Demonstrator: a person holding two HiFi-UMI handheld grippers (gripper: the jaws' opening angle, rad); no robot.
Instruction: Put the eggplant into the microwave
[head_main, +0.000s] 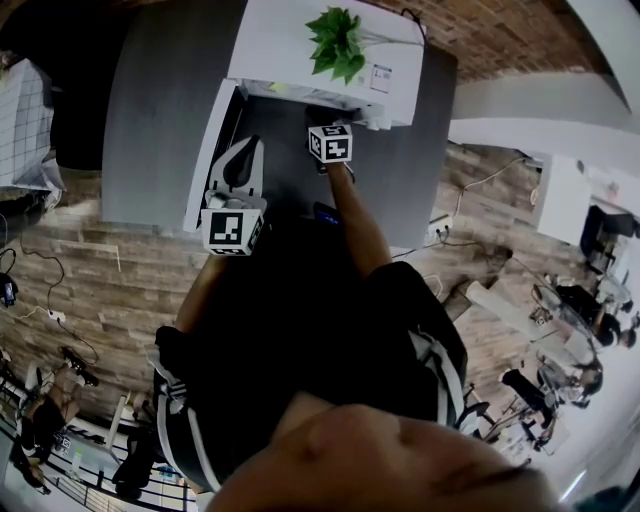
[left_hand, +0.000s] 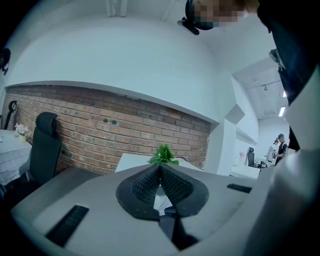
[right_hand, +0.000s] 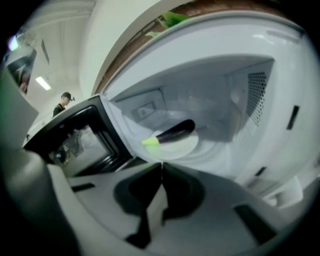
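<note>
Currently: the dark purple eggplant (right_hand: 172, 132) with a pale green stem end lies inside the white microwave oven (right_hand: 280, 100), on its round white turntable plate (right_hand: 186, 148). Stem end points toward the near left of the cavity.

Microwave's dark-windowed door (right_hand: 75, 135) stands swung open to the left.

Right gripper (right_hand: 161, 165): just outside the oven opening, aimed down into the cavity. Its black fingers (right_hand: 182, 192) are pressed together with nothing between them, apart from the eggplant.

Left gripper (left_hand: 160, 167): to the left, beside the open door. Its ribbed black fingers (left_hand: 145, 187) are also pressed together and carry nothing.

Leafy green plant (head_main: 338, 42) sits on top of the microwave. Oven stands on the grey desk (head_main: 160, 120). Red brick wall (left_hand: 100, 135) runs behind, on the far side.
</note>
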